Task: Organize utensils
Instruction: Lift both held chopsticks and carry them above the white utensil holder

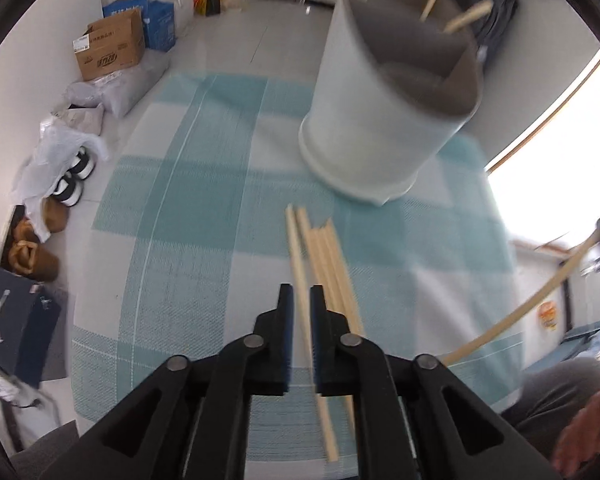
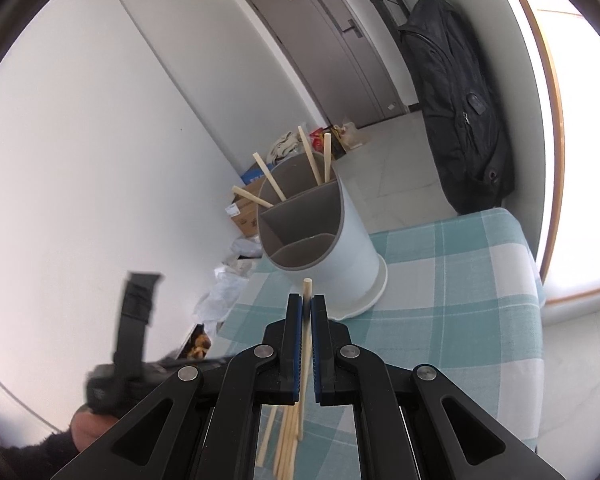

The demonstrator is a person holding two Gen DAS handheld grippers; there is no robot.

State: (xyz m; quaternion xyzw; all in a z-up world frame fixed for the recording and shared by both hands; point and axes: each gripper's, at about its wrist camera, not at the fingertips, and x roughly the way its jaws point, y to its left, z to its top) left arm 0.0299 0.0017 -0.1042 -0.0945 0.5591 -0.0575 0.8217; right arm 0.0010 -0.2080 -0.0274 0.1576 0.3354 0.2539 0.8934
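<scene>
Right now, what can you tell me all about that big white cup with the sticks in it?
The cup is a tall round holder, white outside and grey-brown inside, maybe plastic. Grey walls split it into compartments. Four pale wooden chopsticks lean in the far compartments; the near one looks empty. It has a wider rim at the bottom and stands on the blue-and-white checked cloth. No gripper touches it.

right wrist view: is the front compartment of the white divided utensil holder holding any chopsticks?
No. The front compartment of the white divided utensil holder is empty; the pale wooden chopsticks stand only in its rear compartments.
</scene>
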